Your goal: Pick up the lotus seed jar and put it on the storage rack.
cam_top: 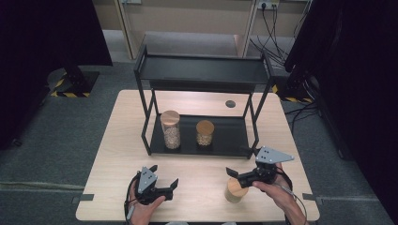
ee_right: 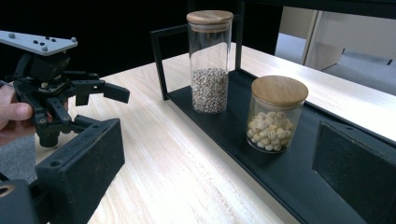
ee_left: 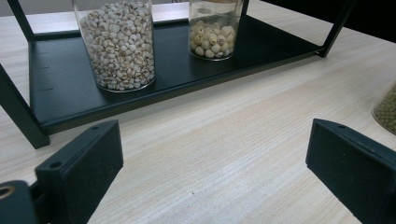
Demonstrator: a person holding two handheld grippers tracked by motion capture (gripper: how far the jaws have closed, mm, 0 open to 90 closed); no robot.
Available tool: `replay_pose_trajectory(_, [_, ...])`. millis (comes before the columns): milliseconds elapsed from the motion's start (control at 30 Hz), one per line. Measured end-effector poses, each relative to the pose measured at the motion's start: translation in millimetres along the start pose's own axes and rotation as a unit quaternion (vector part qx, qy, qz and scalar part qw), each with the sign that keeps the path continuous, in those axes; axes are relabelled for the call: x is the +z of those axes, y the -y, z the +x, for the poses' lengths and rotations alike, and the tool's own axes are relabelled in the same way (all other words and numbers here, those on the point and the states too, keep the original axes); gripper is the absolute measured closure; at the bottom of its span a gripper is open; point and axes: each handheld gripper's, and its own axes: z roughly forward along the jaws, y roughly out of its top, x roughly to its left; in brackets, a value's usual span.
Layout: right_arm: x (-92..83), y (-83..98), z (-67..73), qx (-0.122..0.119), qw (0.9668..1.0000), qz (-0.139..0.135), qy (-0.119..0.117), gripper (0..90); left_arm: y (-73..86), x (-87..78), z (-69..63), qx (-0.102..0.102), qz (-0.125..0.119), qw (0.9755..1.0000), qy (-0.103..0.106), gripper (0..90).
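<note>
My pale wooden tabletop stands on grey carpet floor. Black curtains hang at both sides. Beyond lie beige cabinet panels, a wall socket with trailing black cables, and yellow-black striped stand bases. Lighting is even.

Free room/obstacles: bare surface betw. the two grippers & front of rack. Rack lower shelf: tall jar left, short jar centre, gap betw. them; right part bare. Rack posts & top shelf box it in. Third jar near front, right.
</note>
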Motion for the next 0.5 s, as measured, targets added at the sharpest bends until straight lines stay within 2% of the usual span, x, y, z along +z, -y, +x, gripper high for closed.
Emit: replay_pose_trajectory(500, [-17.0,19.7,6.0,0.012,0.9998,-0.002,0.013,2.9,0.1,0.3,0.3,-0.001,0.001,1.0000,0.000,3.4])
